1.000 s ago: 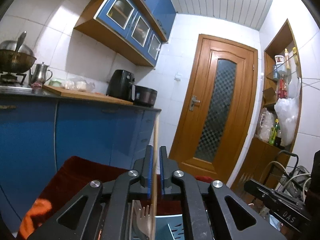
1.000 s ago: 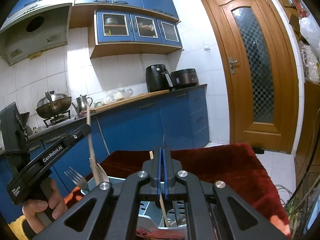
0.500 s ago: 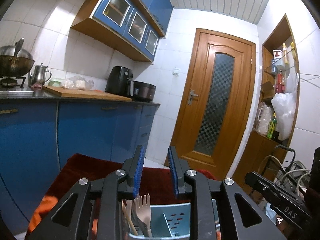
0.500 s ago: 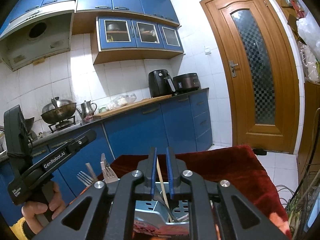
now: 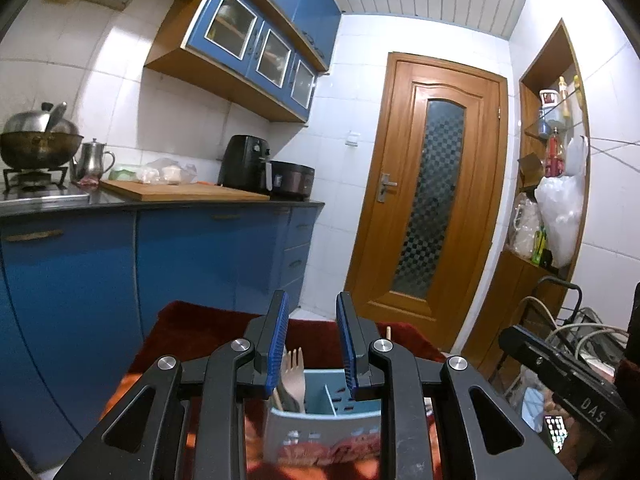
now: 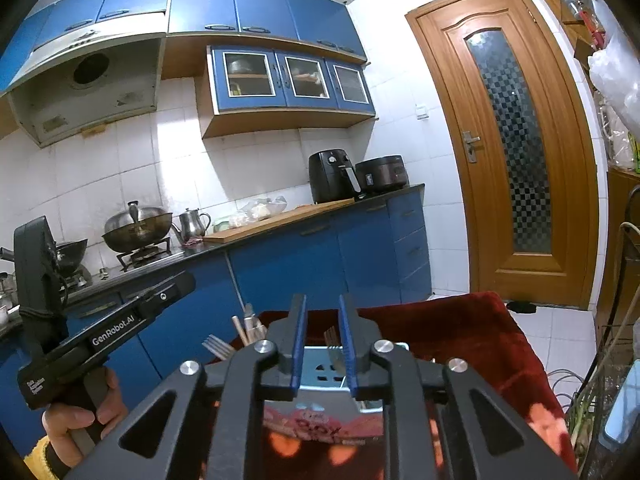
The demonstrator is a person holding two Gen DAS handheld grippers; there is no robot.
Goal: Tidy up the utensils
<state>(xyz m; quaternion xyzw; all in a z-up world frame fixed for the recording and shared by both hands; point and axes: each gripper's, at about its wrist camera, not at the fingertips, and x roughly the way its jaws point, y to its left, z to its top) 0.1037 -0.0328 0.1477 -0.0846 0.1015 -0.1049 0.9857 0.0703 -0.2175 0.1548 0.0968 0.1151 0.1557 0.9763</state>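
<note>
Both hand-held grippers sit just above a light blue utensil caddy (image 5: 320, 412) that stands on a tabletop covered with a dark red cloth (image 6: 472, 340). The left hand-held gripper (image 5: 311, 344) has its blue-padded jaws apart with nothing between them, having just been opening. Right below it a pale wooden fork (image 5: 294, 376) stands upright in the caddy's left compartment, tines up, not touching the pads. The right hand-held gripper (image 6: 323, 344) has also been opening and its jaws are a little apart, empty too; a metal fork (image 6: 334, 346) sticks up from the caddy behind them, beside the right pad. In the right wrist view, more utensils poke out on the caddy's left side: another metal fork (image 6: 218, 347) and some wooden handles (image 6: 246, 330). A person's hand (image 6: 78, 420) with a yellow cuff grips the left tool's handle. Blue kitchen cabinets (image 5: 180, 264) and a wooden door (image 5: 432, 208) fill the background.
</note>
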